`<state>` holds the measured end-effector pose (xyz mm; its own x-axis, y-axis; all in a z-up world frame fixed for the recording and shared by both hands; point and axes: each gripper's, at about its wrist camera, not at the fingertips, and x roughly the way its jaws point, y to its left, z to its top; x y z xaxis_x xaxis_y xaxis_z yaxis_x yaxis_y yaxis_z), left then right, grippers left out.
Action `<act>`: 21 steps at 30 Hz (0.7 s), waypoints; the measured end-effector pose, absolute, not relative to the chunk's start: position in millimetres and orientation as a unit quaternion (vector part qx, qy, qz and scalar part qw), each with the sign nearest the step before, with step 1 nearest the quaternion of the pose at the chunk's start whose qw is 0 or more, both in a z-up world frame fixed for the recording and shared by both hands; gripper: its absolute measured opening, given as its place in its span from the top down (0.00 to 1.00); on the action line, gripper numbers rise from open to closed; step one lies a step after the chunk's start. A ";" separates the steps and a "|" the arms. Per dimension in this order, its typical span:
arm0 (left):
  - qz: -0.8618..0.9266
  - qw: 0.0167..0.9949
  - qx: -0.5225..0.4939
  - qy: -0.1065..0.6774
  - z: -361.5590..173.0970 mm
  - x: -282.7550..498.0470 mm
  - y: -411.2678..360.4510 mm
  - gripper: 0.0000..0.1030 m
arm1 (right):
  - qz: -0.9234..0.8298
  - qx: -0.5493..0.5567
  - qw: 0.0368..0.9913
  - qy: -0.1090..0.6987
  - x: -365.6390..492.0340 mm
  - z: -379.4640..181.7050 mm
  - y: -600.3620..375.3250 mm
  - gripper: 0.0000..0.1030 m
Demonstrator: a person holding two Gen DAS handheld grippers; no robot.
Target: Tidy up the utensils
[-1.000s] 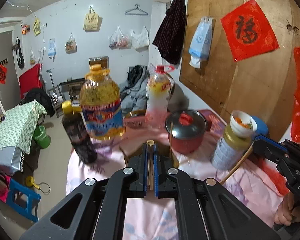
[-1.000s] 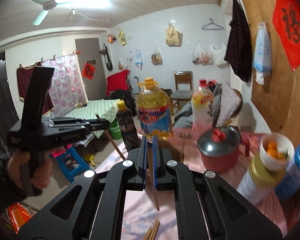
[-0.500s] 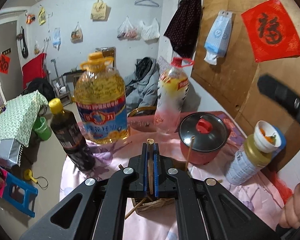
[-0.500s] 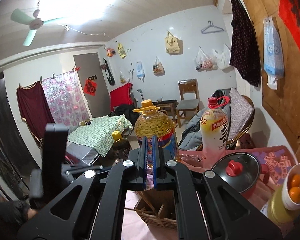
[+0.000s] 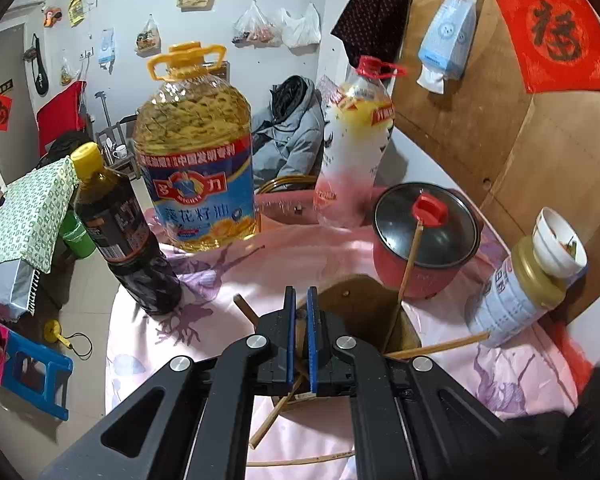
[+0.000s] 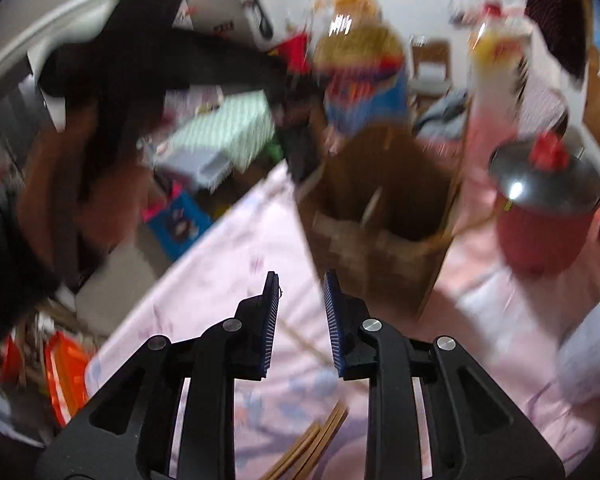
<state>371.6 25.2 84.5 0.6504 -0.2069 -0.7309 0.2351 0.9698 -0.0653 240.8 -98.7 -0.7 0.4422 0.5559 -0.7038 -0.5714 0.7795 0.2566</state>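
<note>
Left gripper (image 5: 299, 312): clamped on a chopstick (image 5: 276, 412) above the basket (image 5: 364, 300). Right gripper (image 6: 300, 292): jaws opening, nothing between, over pink cloth (image 6: 228, 264).

Right claw (image 6: 300, 300): jaws opening, nothing between them, above the pink-clothed table (image 6: 228, 280).
Chopsticks (image 6: 312, 448): a bundle on the cloth, low in view.
Basket (image 6: 380, 216): brown, beyond the claw.
Red pot (image 6: 548, 216): right of the basket, lid on.
View: heavily blurred.

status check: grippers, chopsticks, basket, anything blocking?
Left gripper shut on a chopstick over the basket. Right gripper opening, nothing between the jaws. Loose chopsticks on the pink cloth. Red pot beside basket, not blocking.
</note>
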 end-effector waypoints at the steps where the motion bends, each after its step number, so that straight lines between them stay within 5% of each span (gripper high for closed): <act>1: -0.122 0.907 0.020 0.402 81.8 371.8 24.2 0.94 | 0.337 -0.017 0.842 0.421 239.3 -11.3 -91.8 0.74; 9: -0.122 0.903 0.043 0.409 79.3 376.6 22.1 0.94 | 0.390 -0.162 0.782 0.458 230.3 -79.0 1.0 0.75; 21: -0.130 0.894 0.075 0.422 75.5 387.7 11.1 0.94 | 0.403 -0.182 0.740 0.506 279.1 -126.9 66.5 0.78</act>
